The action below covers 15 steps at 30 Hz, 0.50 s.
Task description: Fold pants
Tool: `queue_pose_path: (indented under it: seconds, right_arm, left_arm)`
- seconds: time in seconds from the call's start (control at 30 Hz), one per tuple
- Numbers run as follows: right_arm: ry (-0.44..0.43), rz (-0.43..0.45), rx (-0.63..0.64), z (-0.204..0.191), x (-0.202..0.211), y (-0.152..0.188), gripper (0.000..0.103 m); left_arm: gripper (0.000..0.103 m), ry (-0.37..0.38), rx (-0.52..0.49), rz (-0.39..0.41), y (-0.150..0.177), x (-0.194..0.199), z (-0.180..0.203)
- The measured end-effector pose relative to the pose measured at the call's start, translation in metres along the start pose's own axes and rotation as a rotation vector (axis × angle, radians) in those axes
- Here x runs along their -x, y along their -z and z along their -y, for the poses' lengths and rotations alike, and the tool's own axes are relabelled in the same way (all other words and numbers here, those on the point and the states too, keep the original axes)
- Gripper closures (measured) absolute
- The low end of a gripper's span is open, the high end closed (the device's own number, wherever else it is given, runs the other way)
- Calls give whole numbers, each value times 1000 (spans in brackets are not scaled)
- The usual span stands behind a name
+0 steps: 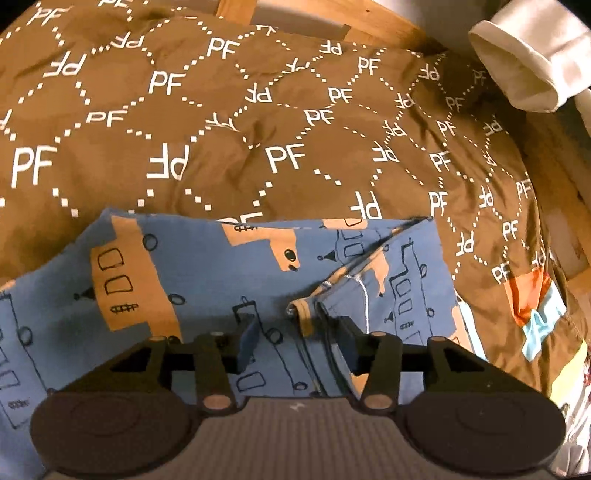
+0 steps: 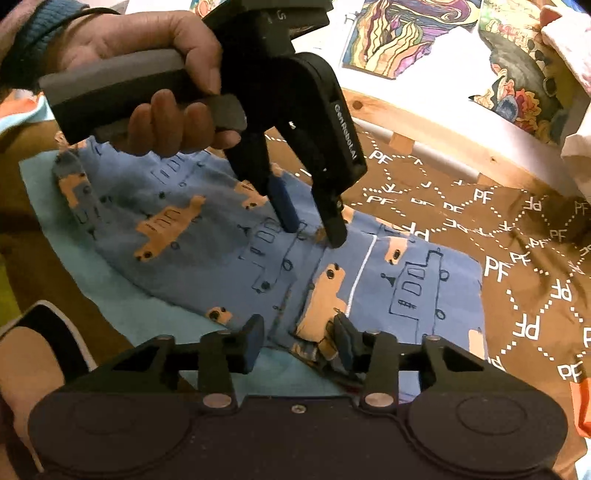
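The blue pants (image 1: 207, 280) with orange vehicle prints lie folded on the brown "PF" bedspread (image 1: 221, 147); they also show in the right wrist view (image 2: 207, 251). My left gripper (image 1: 299, 343) is open, its fingertips resting on the cloth on either side of an orange-lined hem edge (image 1: 304, 317). In the right wrist view the left gripper (image 2: 316, 229) points down onto the middle of the pants. My right gripper (image 2: 299, 343) is open at the near edge of the pants, its right finger (image 2: 345, 341) touching a bunched fold.
A wooden bed rail (image 2: 424, 133) runs behind the bedspread (image 2: 535, 277). A light blue cloth (image 2: 122, 291) lies under the pants. Colourful patterned fabric (image 2: 402, 33) lies beyond the rail. A white sleeve (image 1: 532, 62) hangs at the upper right.
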State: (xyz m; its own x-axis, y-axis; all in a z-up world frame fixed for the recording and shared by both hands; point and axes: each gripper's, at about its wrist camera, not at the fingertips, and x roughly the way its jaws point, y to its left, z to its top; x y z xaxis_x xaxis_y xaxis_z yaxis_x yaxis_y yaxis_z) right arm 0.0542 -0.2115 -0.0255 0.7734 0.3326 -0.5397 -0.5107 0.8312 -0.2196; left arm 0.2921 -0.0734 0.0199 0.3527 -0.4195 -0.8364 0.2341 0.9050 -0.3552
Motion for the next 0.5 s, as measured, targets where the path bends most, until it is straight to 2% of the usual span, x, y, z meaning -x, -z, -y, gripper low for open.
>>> queue_pose_path:
  seconds: [0.1,0.2,0.33,0.5]
  right_arm:
    - [8,4,-3,1,-1,0,74]
    - [25,16,3,0,1,0,87]
    - [33,19,-14,1,2,-1,90]
    - [29,22,-43,2,6,-5,92]
  left_arm:
    - [74,13,14,9,0,-3,3]
    - [78,-2,13,22,1,-4,7]
    - [87,4,13,29,3,-1,8]
    - [94,30,-5,46,3,9,8]
